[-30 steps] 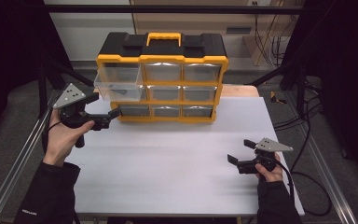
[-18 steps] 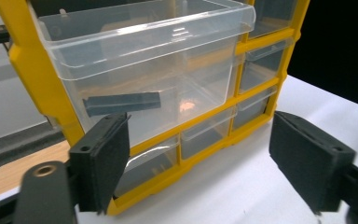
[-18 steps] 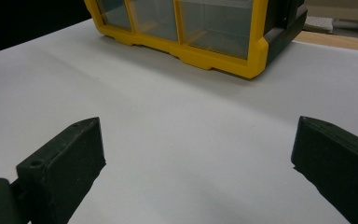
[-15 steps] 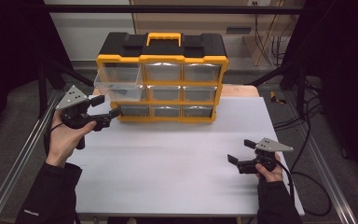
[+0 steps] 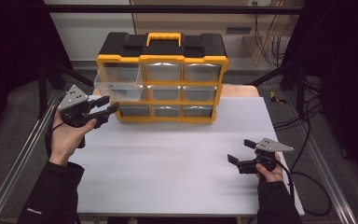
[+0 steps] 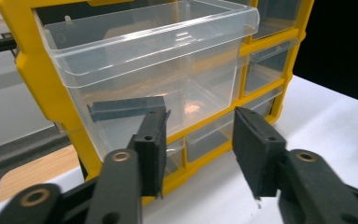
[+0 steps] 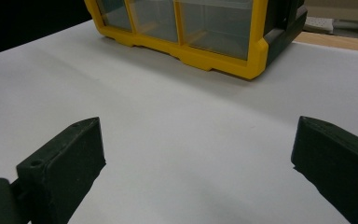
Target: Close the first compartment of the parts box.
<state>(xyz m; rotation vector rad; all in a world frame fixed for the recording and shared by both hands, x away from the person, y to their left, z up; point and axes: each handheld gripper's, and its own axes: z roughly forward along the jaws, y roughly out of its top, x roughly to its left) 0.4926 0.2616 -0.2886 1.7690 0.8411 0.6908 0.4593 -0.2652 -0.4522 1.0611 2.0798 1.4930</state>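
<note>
A yellow and black drawer cabinet (image 5: 162, 59) stands at the back of the white table (image 5: 168, 163). Its top-left clear drawer (image 5: 116, 87) is pulled out toward me. My left gripper (image 5: 108, 104) is held just below and left of that drawer's front. Its jaws have just been closing and stand half apart, with nothing between them. In the left gripper view the gripper (image 6: 199, 122) points at the drawer (image 6: 158, 56), where a small orange speck shows through the plastic. My right gripper (image 5: 239, 150) rests open near the table's front right. Its view has the jaws (image 7: 199, 135) wide over bare table, with the cabinet (image 7: 223, 58) ahead.
A wooden board (image 5: 242, 89) sticks out behind the cabinet's right side. Metal rails (image 5: 18, 163) run along both sides of the table. Cables (image 5: 303, 121) lie on the floor to the right.
The left gripper's jaws have come closer together while the hand stays in the same spot by the pulled-out drawer. The right gripper has not moved.
</note>
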